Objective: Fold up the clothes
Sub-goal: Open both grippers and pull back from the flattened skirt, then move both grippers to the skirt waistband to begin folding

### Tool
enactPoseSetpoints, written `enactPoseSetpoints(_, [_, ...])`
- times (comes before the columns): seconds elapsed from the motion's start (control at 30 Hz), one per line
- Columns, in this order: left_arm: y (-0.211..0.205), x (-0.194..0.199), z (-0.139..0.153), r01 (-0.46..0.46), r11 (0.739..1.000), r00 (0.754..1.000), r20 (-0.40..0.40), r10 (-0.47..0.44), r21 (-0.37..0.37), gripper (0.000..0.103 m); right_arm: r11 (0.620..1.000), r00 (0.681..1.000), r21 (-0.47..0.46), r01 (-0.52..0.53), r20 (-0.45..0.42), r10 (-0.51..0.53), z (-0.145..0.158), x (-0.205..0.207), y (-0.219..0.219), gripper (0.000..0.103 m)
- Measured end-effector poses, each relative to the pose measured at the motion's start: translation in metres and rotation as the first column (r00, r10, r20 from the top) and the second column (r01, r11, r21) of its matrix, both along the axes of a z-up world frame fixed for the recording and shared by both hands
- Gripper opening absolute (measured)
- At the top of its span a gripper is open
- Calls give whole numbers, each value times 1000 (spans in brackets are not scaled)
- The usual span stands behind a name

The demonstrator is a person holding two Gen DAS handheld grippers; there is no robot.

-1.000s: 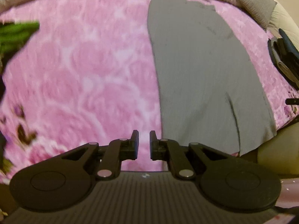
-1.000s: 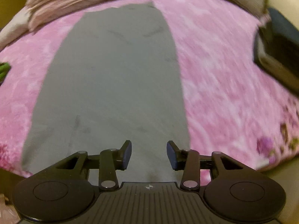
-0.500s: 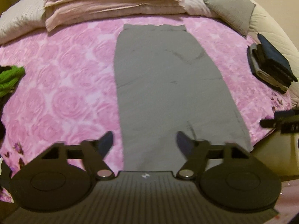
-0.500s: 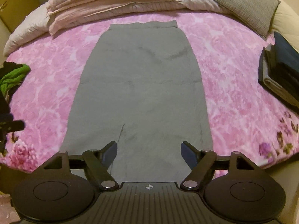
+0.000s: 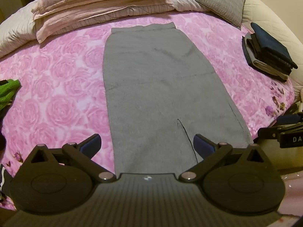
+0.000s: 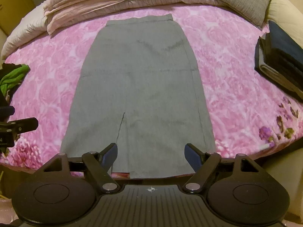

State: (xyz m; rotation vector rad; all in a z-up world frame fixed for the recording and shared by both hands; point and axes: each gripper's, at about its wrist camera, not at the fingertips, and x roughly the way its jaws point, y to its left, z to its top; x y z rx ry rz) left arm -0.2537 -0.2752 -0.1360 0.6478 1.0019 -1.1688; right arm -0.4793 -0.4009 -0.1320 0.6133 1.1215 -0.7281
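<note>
A long grey skirt [image 5: 157,87] lies flat on the pink rose bedspread [image 5: 56,87], waistband at the far end and slit hem at the near edge. My left gripper [image 5: 146,141] hovers above the hem's left part. Its jaws are still opening, and nothing is between them. In the right wrist view the skirt [image 6: 140,87] fills the middle, and my right gripper [image 6: 150,148] stands open and empty above the hem by the slit. Each gripper shows at the edge of the other's view: the right gripper [image 5: 280,132] and the left gripper [image 6: 11,130].
A folded stack of dark clothes [image 5: 269,56] sits at the bed's right edge. A green garment [image 5: 7,92] lies at the left edge. Pink pillows and a duvet [image 5: 98,5] and a grey cushion [image 5: 219,5] line the far end.
Both grippers opened from nearly shut and rose away from the bed, so the whole skirt is in view. The left one also shifted right, over the skirt's hem.
</note>
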Motion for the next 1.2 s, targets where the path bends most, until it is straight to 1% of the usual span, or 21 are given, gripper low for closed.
enactPoseSetpoints(0.5, [-1,9,-6,-18,1000,1000,-23,18,12,102,1000,1000,23,-21,-15,21,-9,12,2,75])
enactPoseSetpoints(0.57, [-7,15,-8,-12,1000,1000,-24,12,2,102,999,1000,18,-26,-6,26,-9,13,-1,75])
enactPoseSetpoints(0.67, [-25,31,-14,-9,1000,1000,-16,9,17,101,999,999,-5,-53,-13,53,-11,17,-16,75])
enactPoseSetpoints(0.73, [-41,45,-11,-1,1000,1000,-11,1,-3,101,996,997,-25,-81,-8,81,-11,21,-37,75])
enactPoseSetpoints(0.87, [-86,75,-12,22,1000,999,36,-22,0,101,982,986,-83,-167,-30,165,-14,39,-91,75])
enactPoseSetpoints(0.97, [-130,101,-17,24,1000,998,66,-24,7,101,964,971,-115,-241,-21,240,-20,61,-144,75])
enactPoseSetpoints(1.07, [-178,126,-25,3,1000,995,100,-5,18,101,943,952,-133,-305,-10,306,-34,88,-204,75])
enactPoseSetpoints(1.13, [-206,142,-32,-9,1000,995,95,8,11,101,931,940,-137,-339,-2,342,-44,105,-241,75])
enactPoseSetpoints(1.2, [-237,157,-43,0,1000,996,86,0,3,98,916,926,-149,-373,-7,377,-56,124,-278,75])
